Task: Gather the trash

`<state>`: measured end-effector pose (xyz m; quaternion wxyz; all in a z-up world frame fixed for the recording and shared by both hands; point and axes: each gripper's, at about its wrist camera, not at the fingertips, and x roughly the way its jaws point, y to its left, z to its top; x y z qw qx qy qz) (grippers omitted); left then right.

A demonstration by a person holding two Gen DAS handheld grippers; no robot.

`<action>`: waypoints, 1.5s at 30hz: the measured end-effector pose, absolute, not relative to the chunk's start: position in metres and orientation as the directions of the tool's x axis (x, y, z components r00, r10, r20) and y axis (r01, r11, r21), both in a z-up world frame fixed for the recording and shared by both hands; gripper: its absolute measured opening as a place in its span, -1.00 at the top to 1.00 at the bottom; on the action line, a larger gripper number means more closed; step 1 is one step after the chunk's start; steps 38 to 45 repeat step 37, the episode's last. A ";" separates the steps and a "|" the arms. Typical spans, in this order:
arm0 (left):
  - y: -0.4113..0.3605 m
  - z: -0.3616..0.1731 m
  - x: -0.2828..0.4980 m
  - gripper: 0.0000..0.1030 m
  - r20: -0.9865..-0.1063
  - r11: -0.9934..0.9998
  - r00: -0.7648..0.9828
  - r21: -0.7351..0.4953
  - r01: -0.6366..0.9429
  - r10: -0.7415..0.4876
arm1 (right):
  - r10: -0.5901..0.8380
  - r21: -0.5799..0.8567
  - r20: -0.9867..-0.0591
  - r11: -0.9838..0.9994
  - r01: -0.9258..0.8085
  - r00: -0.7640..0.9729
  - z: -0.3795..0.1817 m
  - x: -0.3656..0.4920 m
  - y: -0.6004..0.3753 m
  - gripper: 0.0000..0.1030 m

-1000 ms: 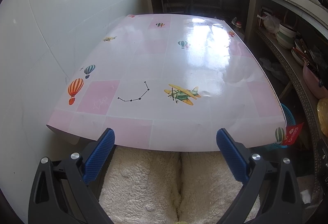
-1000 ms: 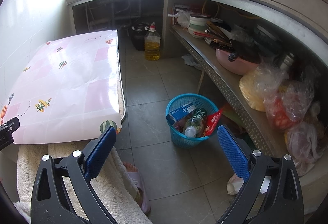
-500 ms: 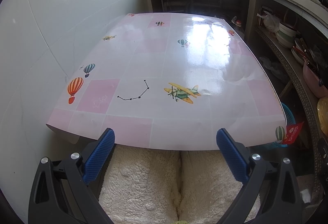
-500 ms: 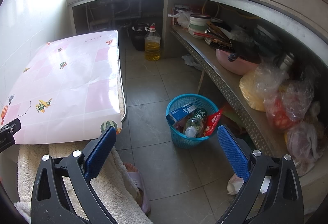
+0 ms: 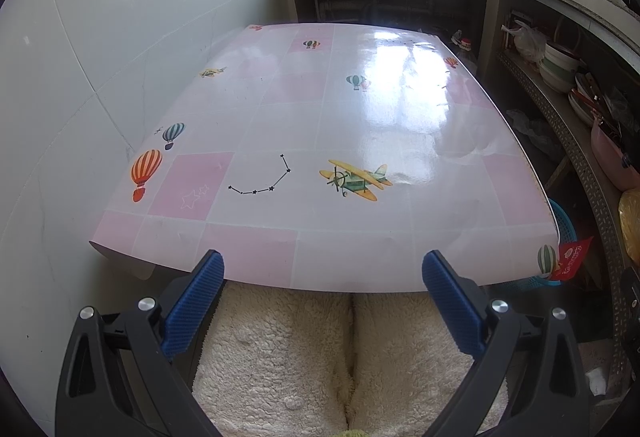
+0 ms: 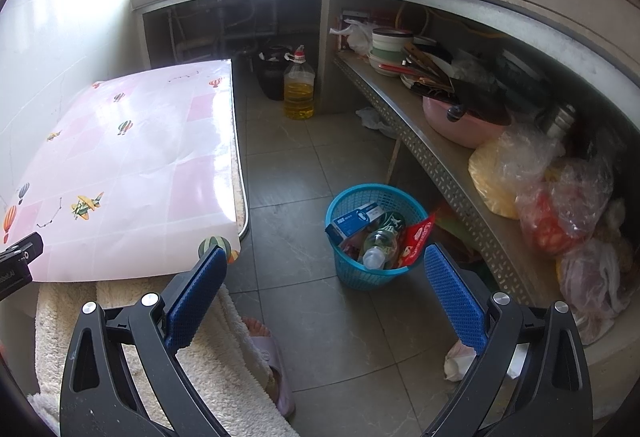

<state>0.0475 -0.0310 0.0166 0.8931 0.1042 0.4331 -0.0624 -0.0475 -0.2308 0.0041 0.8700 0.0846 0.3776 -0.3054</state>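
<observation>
- Ahead of the left gripper (image 5: 322,273), whose blue-padded fingers (image 5: 196,301) stand wide apart with nothing between them, lies the surface (image 5: 280,117), covered by a glossy pink-and-white checked cloth printed with balloons, a yellow plane and a star line.
- Below that gripper, a person's legs in cream fleece (image 5: 348,349) fill the space under the near edge of the surface.
- Off to its right, past the cloth's corner, part of a blue basket (image 5: 563,225) and a red wrapper (image 5: 574,255) peek out.
- Just ahead of the right gripper (image 6: 325,269), also spread open and holding nothing, the blue basket (image 6: 360,275) stands on the grey tiled floor (image 6: 288,165).
- Inside the basket sit the collected trash: a blue and white box (image 6: 352,223), a clear plastic bottle (image 6: 378,247) and the red wrapper (image 6: 416,241), which leans over the rim.
- Left of this gripper is the surface (image 6: 132,165), with the fleece-clad leg (image 6: 192,357) and a pink slipper (image 6: 272,361) below it.
- Right of it runs a perforated metal shelf (image 6: 444,173) carrying bowls, a pink basin (image 6: 460,125) and plastic bags (image 6: 560,197).
- Farther ahead, a bottle of yellow oil (image 6: 299,89) stands on the floor.
- Near the right finger, crumpled white paper (image 6: 458,359) lies on the floor beside the shelf's base.
</observation>
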 end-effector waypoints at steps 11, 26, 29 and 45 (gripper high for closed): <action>-0.031 0.017 0.048 -0.89 -0.786 0.970 0.618 0.133 0.202 -0.021 | -0.467 -0.083 -0.709 0.799 0.595 0.528 0.004 -0.048 -0.231 -0.85; -0.032 0.018 0.048 -0.89 -0.787 0.969 0.617 0.134 0.206 -0.022 | -0.467 -0.081 -0.709 0.799 0.596 0.529 0.006 -0.046 -0.229 -0.85; -0.032 0.019 0.049 -0.89 -0.785 0.968 0.619 0.137 0.212 -0.024 | -0.466 -0.081 -0.709 0.800 0.595 0.529 0.006 -0.046 -0.228 -0.85; -0.032 0.019 0.048 -0.89 -0.786 0.964 0.617 0.142 0.227 -0.030 | -0.468 -0.080 -0.708 0.798 0.598 0.530 0.006 -0.046 -0.228 -0.85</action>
